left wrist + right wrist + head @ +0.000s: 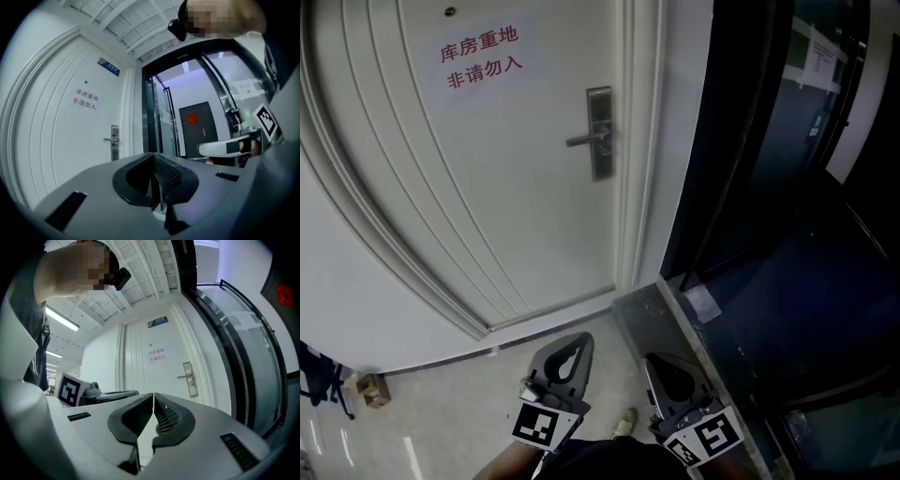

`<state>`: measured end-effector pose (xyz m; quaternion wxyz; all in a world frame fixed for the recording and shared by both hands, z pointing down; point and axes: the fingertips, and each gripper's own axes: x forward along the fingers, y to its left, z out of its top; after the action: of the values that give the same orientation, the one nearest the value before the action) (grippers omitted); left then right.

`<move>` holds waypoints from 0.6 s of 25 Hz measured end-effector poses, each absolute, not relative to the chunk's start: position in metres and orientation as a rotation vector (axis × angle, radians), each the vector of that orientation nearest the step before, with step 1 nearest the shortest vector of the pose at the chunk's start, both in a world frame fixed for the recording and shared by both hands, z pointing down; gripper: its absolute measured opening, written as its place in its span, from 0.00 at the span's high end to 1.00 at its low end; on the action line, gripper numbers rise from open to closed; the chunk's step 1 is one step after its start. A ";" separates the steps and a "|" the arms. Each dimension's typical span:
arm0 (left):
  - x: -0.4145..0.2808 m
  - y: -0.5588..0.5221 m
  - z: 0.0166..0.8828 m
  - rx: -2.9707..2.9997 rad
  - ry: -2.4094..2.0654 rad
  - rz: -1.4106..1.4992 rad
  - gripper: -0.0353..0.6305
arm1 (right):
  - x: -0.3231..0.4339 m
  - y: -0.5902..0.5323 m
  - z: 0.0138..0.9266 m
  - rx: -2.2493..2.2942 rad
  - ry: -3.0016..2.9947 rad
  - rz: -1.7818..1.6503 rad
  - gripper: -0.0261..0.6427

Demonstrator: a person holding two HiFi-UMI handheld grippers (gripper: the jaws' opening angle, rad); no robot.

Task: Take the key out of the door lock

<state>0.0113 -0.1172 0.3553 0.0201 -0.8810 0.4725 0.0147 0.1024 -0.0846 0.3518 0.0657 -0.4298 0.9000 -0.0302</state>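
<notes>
Low at 6 o'clock: left gripper [572, 349] and right gripper [670, 370], jaws pressed together, empty. Lock plate [600, 133] on door [487, 169] at 12 o'clock, well apart; key there too small to resolve. Likely light, stiff, slick metal: pinch bow flat.

This is a corridor in an office or institutional building, outside a storeroom. The white panelled door [487, 169] at upper left carries a red-lettered notice [480, 58] reading 库房重地 非请勿入. A blue room plate [108, 67] sits above the door, dark-framed glass partitions [769, 141] fill the right, and pale floor tiles [441, 422] shine along the bottom.
</notes>
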 end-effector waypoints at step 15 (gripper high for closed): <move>0.060 -0.229 0.337 -2.622 1.526 0.053 0.94 | 0.151 -0.171 0.341 -1.239 2.730 -0.046 0.94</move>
<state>0.0602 -0.2287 0.3366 0.0537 -0.8630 0.5021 0.0173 0.1511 -0.1706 0.3414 0.0716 -0.4121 0.9082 -0.0153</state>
